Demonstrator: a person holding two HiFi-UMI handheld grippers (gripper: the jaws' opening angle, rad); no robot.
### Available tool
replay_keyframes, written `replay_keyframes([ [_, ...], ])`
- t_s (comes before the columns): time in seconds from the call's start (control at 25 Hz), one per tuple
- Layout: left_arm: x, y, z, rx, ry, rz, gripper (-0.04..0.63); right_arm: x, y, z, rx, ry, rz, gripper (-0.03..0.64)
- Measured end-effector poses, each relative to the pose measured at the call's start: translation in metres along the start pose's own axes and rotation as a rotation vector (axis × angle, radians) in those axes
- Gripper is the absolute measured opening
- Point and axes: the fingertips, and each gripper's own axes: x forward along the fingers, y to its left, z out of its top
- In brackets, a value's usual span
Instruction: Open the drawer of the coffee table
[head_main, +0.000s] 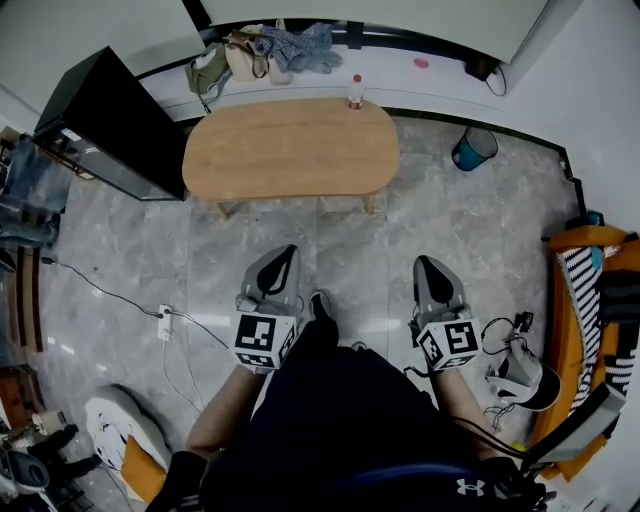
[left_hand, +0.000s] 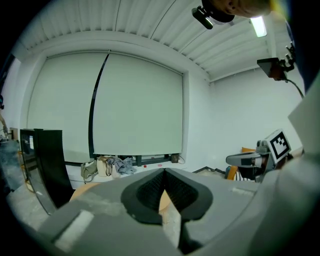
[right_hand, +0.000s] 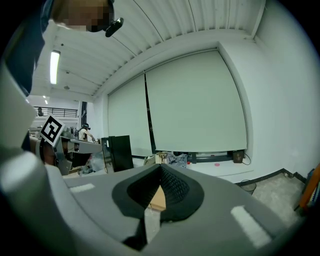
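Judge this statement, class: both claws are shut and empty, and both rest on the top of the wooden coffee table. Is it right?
Not quite. The left claw and right claw are shut and empty, but neither rests on the wooden coffee table: the head view shows both held short of it, over the floor.

Your table: oval light-brown wooden coffee table (head_main: 290, 150), smooth, matt.
Floor under that table: grey veined stone tiles (head_main: 120, 270), glossy.
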Motion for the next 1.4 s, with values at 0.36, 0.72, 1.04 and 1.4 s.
replay_keyframes([
  [0.36, 0.046, 0.052, -0.009, -0.019, 0.059, -0.058, 0.002, 0.056, 0.006, 0.005, -0.001, 0.026, -0.048, 0.003],
  [0.72, 0.085, 0.070, -0.025, -0.034, 0.106, -0.054, 0.002, 0.091, -0.016, -0.007, 0.005, 0.081, -0.046, 0.003],
  [1.04, 0.119, 0.078, -0.041, -0.031, 0.157, -0.001, 0.002, 0.137, -0.052, -0.018, 0.007, 0.098, 0.017, 0.003],
  [1.4, 0.177, 0.082, -0.099, -0.124, 0.277, 0.077, 0.002, 0.192, -0.128, -0.054, 0.032, 0.158, 0.076, 0.003],
])
